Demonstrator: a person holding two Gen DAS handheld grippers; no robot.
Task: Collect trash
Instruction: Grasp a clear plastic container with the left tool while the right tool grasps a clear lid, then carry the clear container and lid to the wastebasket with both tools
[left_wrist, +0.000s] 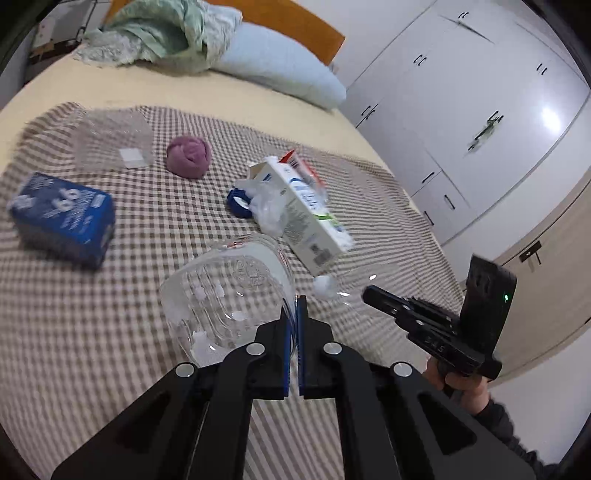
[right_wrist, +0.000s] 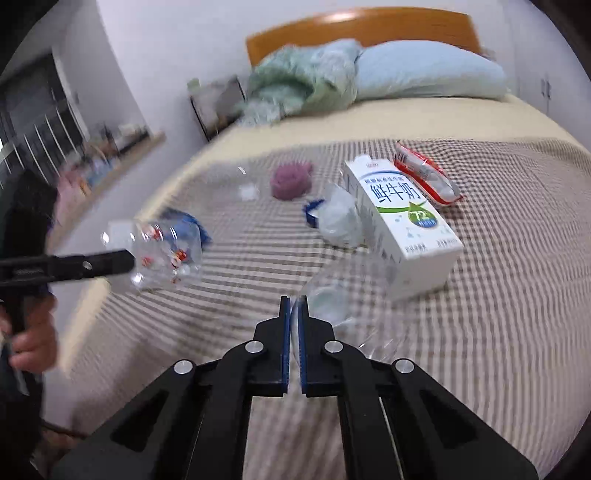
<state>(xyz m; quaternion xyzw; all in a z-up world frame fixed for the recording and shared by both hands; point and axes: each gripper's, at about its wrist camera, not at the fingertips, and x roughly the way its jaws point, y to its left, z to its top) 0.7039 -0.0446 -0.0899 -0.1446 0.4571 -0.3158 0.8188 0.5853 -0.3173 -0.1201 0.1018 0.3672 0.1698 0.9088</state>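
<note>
Spread over the bed (left_wrist: 110, 96), a brown-and-white checked blanket (left_wrist: 155, 221) carries the litter. At the near edge the left hand-held gripper (left_wrist: 296, 314) has its blue-padded jaws pressed together on the thin wall of a clear plastic bottle (left_wrist: 229, 291), which sticks out to the left of the fingers. The right hand-held gripper (right_wrist: 294, 314) is likewise clamped shut on a thin, crumpled piece of clear plastic (right_wrist: 332, 295); motion blur makes it hard to tell what sort of container it is. Beyond the two lies a white milk carton (right_wrist: 402, 229) on its side, with a crumpled clear plastic bag (right_wrist: 340, 218) and a blue ring-shaped piece (left_wrist: 238, 201) touching its left flank, and a red-and-white wrapper (right_wrist: 424, 173) just behind it. Farther left sit a blue box (left_wrist: 62, 218), a clear plastic container (left_wrist: 110, 136) and a purple rolled cloth (left_wrist: 188, 157). A pale blue pillow (right_wrist: 428, 70) and a green quilt (right_wrist: 303, 81) rest against the wooden headboard (right_wrist: 362, 26).
</note>
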